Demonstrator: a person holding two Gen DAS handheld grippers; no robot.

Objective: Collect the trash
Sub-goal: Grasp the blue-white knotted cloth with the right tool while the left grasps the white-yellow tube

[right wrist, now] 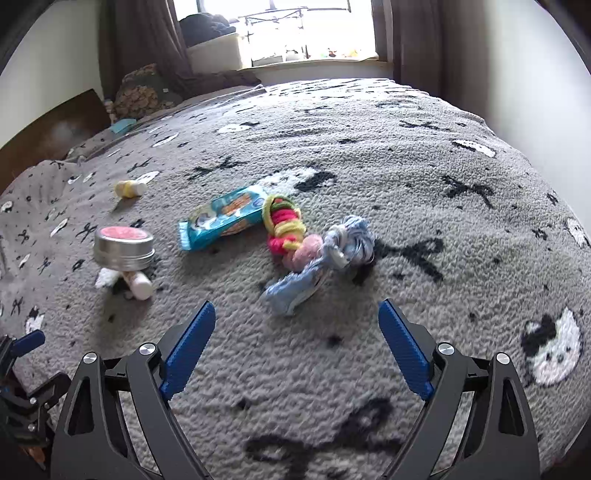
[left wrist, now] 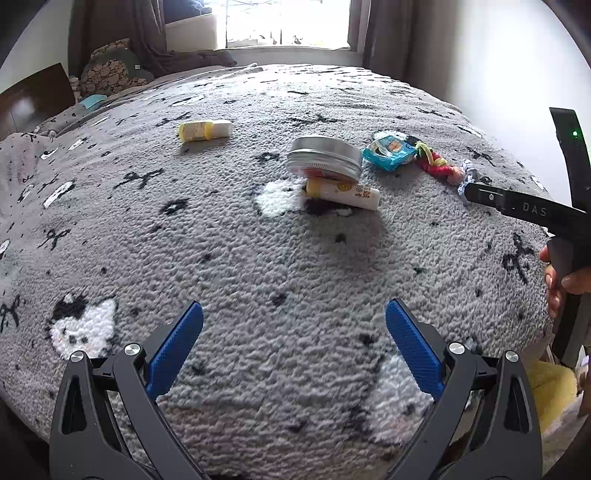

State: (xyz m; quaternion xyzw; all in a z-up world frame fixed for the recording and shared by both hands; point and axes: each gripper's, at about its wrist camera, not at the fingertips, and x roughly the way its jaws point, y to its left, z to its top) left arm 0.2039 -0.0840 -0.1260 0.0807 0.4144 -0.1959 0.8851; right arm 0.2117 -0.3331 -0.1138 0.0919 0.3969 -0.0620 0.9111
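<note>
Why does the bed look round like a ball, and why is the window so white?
Both wrist views use fisheye lenses, bending the blanket into a dome; the window glares white from daylight in both; the right wrist view looks slightly blurred.

Legible marking: "DAS" in pale letters on the black gripper body (cut off by the frame edge). Tube print is unreadable.

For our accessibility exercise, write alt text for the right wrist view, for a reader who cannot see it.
The open right gripper hovers empty over a grey patterned blanket, facing a pale blue scrunchie, colourful hair ties and a blue snack wrapper. Further left, a round metal tin rests on a small tube.
</note>
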